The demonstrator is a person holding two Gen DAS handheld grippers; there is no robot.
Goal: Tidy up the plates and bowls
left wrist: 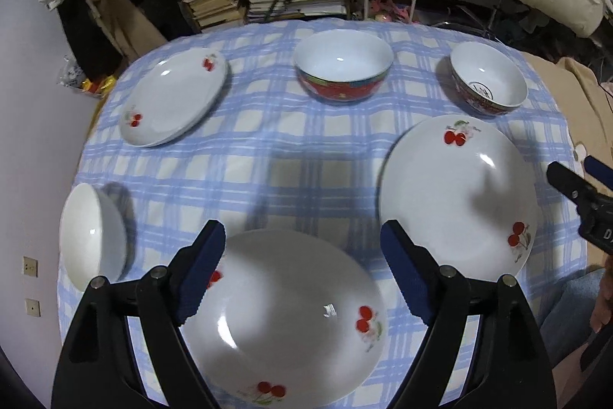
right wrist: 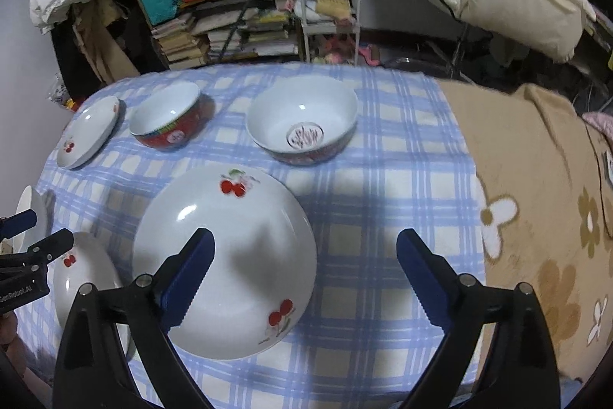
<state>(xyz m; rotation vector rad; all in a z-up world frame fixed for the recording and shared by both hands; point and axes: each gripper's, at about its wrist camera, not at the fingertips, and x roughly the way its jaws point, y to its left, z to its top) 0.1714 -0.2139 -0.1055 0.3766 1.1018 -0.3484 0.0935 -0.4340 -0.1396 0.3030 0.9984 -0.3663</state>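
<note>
Plates [left wrist: 456,198] and bowls [left wrist: 343,68] lie scattered, unstacked, on the checked cloth [left wrist: 306,156], looking like glazed ware, stiff, slick and breakable, best pinched at the rim by the left gripper [left wrist: 302,275] or right gripper [right wrist: 304,278], both gaping wide and empty above them.

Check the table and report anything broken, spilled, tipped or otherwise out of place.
Nothing looks broken or spilled. The three cherry plates lie flat and apart on the checked cloth, and the two red-sided bowls stand upright. The white bowl at the left edge is too distorted to judge for tilt.
</note>
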